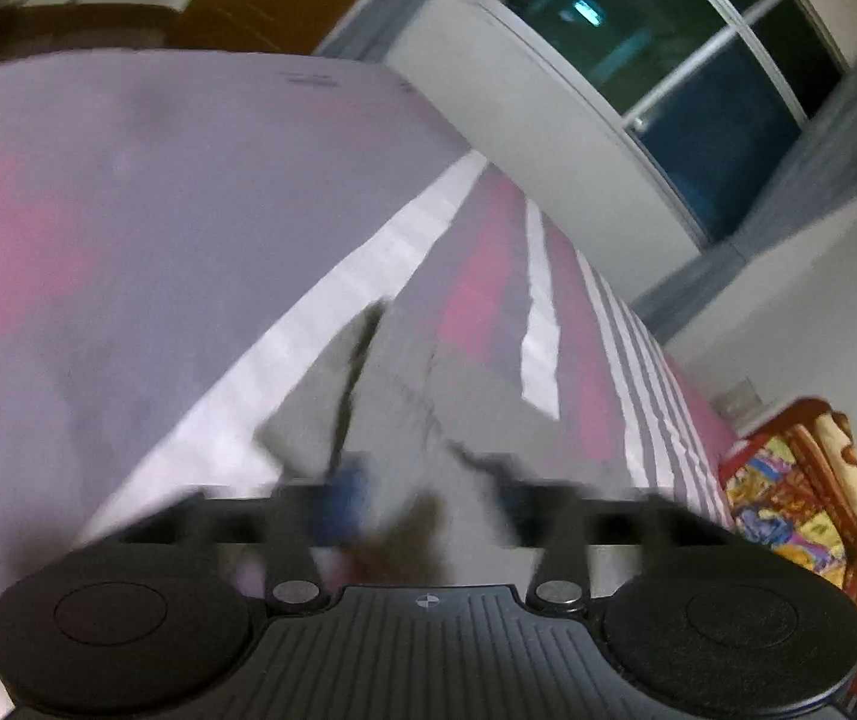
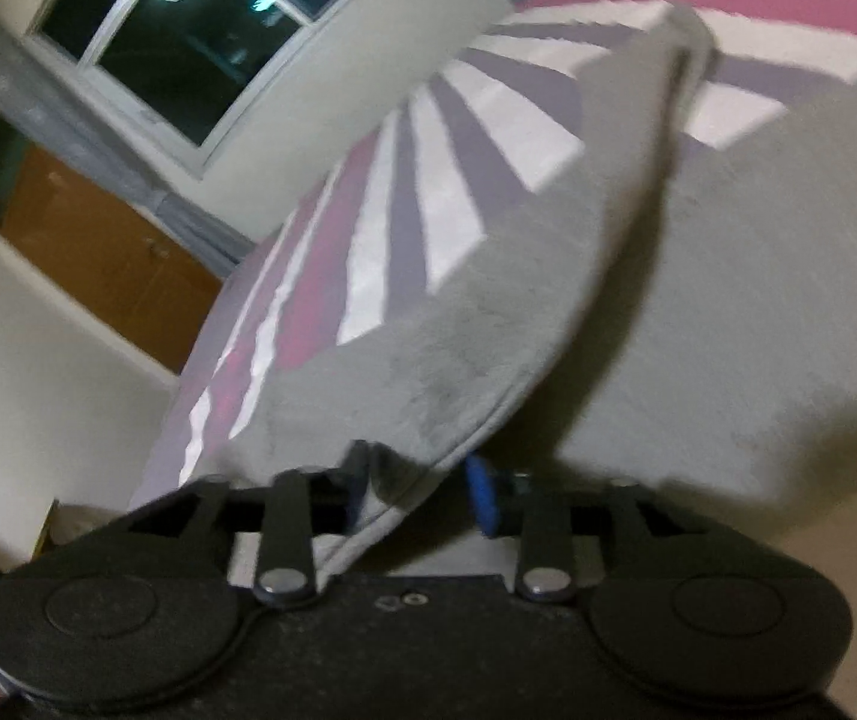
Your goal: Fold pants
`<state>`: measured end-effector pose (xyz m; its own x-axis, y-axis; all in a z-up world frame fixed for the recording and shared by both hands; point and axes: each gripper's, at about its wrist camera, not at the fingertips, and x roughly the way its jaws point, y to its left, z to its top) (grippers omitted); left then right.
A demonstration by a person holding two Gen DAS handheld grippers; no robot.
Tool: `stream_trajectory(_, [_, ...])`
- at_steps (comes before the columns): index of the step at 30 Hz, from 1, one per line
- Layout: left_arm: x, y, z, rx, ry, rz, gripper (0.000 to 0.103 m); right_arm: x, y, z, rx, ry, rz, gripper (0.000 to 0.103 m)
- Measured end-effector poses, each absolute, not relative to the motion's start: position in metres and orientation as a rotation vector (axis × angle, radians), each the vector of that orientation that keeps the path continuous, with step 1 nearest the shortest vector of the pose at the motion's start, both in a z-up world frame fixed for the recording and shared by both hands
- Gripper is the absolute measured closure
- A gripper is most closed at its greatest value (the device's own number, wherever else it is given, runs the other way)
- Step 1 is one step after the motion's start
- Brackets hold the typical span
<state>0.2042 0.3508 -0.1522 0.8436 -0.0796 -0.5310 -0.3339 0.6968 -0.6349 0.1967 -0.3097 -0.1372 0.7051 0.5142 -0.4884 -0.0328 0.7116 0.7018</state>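
Both jaws parted, gripping nothing; grey pants [image 2: 458,360] drape over striped bedsheet [image 2: 476,120].

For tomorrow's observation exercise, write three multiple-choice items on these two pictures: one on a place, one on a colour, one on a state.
1. Where do the grey pants lie?
A on a striped bedsheet
B on the floor
C in a basket

2. What colour is the pad on the right hand-held gripper?
A yellow
B blue
C green

3. How is the pants' hem at that gripper?
A lifted, between open jaws
B flat on the bed
C knotted

A: stripes run beside the grey cloth.
B: a blue pad shows right of the hem.
A: the hem rises off the bed into the gap.
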Motion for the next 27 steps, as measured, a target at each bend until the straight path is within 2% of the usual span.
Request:
stream_trajectory(4, [0.21,0.336,-0.173,-0.819,0.611,0.135,0.04,0.201,-0.316,-0.146,0.776,0.79,0.304,0.062])
stream_trajectory(6, [0.22,0.333,-0.18,-0.832,0.643,0.138,0.055,0.201,-0.32,-0.154,0.799,0.802,0.295,0.063])
stream_trajectory(7, [0.223,0.335,-0.184,-0.849,0.65,0.13,0.068,0.2,-0.322,-0.156,0.813,0.808,0.296,0.063])
stream_trajectory(8, [0.225,0.335,-0.19,-0.857,0.66,0.14,0.076,0.201,-0.324,-0.16,0.821,0.816,0.296,0.063])
stream_trajectory(11, [0.23,0.333,-0.187,-0.858,0.662,0.168,0.082,0.207,-0.322,-0.163,0.797,0.828,0.283,0.072])
stream_trajectory(12, [0.229,0.332,-0.183,-0.852,0.659,0.172,0.083,0.211,-0.319,-0.16,0.769,0.833,0.274,0.096])
stream_trajectory(15, [0.23,0.329,-0.17,-0.822,0.65,0.16,0.084,0.212,-0.311,-0.138,0.705,0.807,0.3,0.096])
stream_trajectory(20, [0.25,0.351,-0.125,-0.766,0.519,0.11,0.085,0.193,-0.306,-0.096,0.69,0.617,0.386,0.097])
stream_trajectory(23, [0.26,0.36,-0.115,-0.716,0.517,0.072,0.085,0.163,-0.307,-0.096,0.698,0.542,0.407,0.097])
stream_trajectory(25, [0.265,0.364,-0.134,-0.684,0.608,0.083,0.085,0.157,-0.294,-0.112,0.61,0.576,0.384,0.097])
stream_trajectory(27, [0.269,0.372,-0.173,-0.701,0.756,0.137,0.085,0.166,-0.284,-0.152,0.579,0.769,0.322,0.096])
